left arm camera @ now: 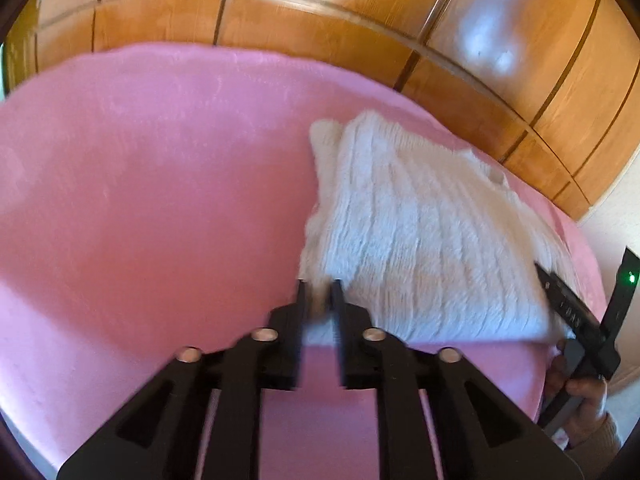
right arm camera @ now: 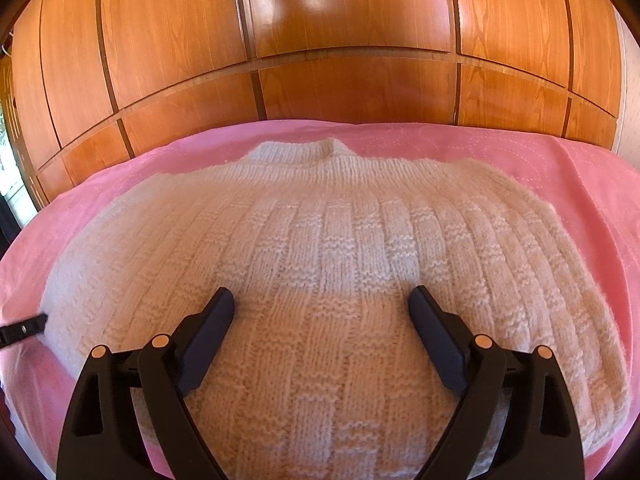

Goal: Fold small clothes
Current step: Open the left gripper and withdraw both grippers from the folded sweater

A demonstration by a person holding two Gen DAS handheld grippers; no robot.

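A small white knitted sweater (right arm camera: 320, 248) lies flat on a pink bedcover (right arm camera: 580, 168), collar toward the wooden wardrobe. It also shows in the left wrist view (left arm camera: 420, 240). My left gripper (left arm camera: 319, 286) is shut on the sweater's near left corner, white knit pinched between its fingers. My right gripper (right arm camera: 322, 294) is open, its fingers spread wide just above the middle of the sweater's lower part. The right gripper also shows in the left wrist view (left arm camera: 576, 316), at the sweater's right edge, held by a hand.
A wooden wardrobe (right arm camera: 320, 40) with panelled doors stands behind the bed. The pink bedcover (left arm camera: 140, 200) stretches wide to the left of the sweater. The left gripper's tip (right arm camera: 24, 330) shows at the far left of the right wrist view.
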